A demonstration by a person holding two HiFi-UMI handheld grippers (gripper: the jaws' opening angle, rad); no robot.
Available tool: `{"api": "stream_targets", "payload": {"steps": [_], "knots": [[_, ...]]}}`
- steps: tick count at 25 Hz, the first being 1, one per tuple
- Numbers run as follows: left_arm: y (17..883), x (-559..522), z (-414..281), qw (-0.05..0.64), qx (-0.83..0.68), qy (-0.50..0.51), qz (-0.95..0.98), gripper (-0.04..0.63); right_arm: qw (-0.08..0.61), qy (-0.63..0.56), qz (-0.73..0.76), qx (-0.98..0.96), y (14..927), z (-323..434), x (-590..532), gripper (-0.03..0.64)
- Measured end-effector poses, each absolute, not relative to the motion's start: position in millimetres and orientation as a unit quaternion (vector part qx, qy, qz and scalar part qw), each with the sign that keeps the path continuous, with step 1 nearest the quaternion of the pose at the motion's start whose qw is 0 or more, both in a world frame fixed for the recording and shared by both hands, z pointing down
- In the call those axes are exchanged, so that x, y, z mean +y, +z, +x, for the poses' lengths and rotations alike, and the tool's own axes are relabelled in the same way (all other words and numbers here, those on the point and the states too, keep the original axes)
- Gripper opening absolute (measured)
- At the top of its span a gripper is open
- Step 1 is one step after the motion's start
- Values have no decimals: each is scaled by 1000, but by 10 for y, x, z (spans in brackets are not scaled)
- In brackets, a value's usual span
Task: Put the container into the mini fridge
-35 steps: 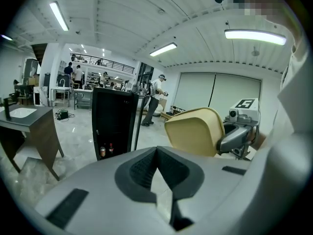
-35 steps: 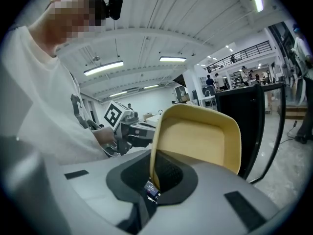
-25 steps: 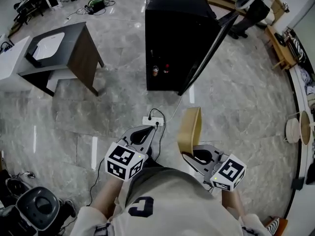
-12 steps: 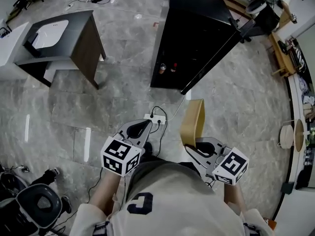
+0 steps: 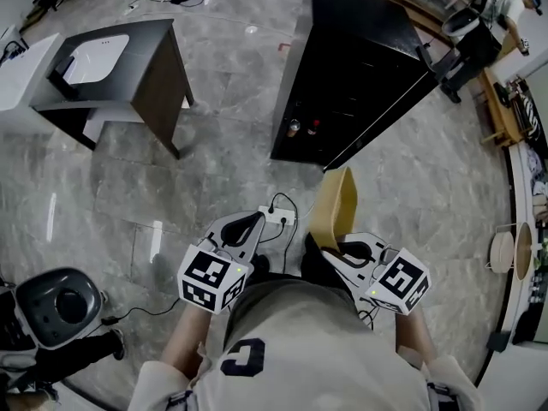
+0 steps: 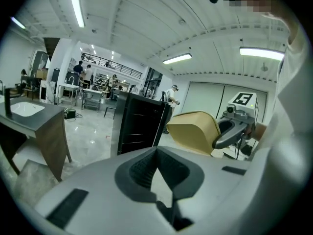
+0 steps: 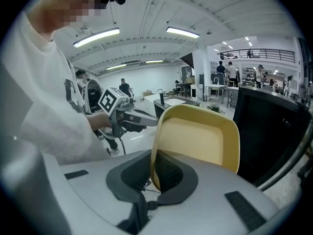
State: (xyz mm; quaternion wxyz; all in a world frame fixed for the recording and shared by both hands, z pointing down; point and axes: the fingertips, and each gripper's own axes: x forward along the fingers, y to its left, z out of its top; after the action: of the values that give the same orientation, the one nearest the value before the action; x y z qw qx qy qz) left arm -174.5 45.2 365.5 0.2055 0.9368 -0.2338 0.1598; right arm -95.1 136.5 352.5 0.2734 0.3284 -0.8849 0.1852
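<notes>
The yellow container [image 5: 334, 205] stands on edge, with my right gripper [image 5: 341, 255] shut on its lower rim. The right gripper view shows the container [image 7: 200, 143] rising out of my right gripper [image 7: 157, 174]. Ahead on the floor stands the black mini fridge [image 5: 364, 67], its door [image 5: 402, 101] swung open to the right; two small bottles [image 5: 301, 128] sit inside. My left gripper [image 5: 253, 223] is shut with nothing in it, left of the container. In the left gripper view the fridge [image 6: 139, 124] is ahead and the container [image 6: 194, 131] is to the right.
A dark table with a white basin [image 5: 120, 58] stands at the far left. A power strip [image 5: 277, 217] with cables lies on the marble floor just ahead of the grippers. A round grey device [image 5: 56, 302] sits at the lower left. A chair [image 5: 471, 45] stands behind the fridge.
The view has shifted toward the fridge, which now sits further right and closer. Both grippers keep their pose, and the container stays in the right one.
</notes>
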Motion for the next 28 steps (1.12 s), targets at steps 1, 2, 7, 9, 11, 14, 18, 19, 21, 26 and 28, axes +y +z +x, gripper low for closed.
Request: {"api": "stream_targets", "payload": {"steps": [1, 2, 7, 9, 11, 14, 18, 19, 21, 26, 28], "knots": [[3649, 413, -1739, 195, -240, 165, 937, 55, 283, 181, 321, -886, 3559, -927, 1314, 35], [3645, 371, -1732, 189, -247, 168, 935, 55, 292, 176, 313, -886, 3599, -894, 1260, 35], [3645, 151, -1684, 199, -293, 168, 920, 55, 320, 169, 263, -895, 3831, -652, 948, 35], [3663, 43, -1617, 203, -313, 171, 912, 55, 328, 169, 244, -897, 3922, -516, 813, 35], [3671, -63, -1489, 208, -328, 172, 905, 55, 336, 171, 227, -898, 4015, -347, 696, 35], [3656, -203, -1248, 216, -353, 173, 894, 55, 345, 171, 197, -901, 4117, -71, 506, 35], [3638, -309, -875, 224, -389, 181, 875, 55, 365, 169, 152, -903, 4280, 346, 310, 35], [3637, -322, -776, 227, -395, 182, 871, 55, 372, 166, 143, -902, 4334, 446, 263, 35], [3651, -341, -591, 231, -406, 186, 864, 55, 380, 158, 127, -902, 4447, 621, 166, 35], [3654, -403, -286, 231, -437, 196, 847, 55, 422, 120, 82, -895, 4731, 963, -28, 35], [3658, -420, -226, 234, -446, 199, 841, 55, 435, 108, 72, -891, 4805, 1055, -98, 35]]}}
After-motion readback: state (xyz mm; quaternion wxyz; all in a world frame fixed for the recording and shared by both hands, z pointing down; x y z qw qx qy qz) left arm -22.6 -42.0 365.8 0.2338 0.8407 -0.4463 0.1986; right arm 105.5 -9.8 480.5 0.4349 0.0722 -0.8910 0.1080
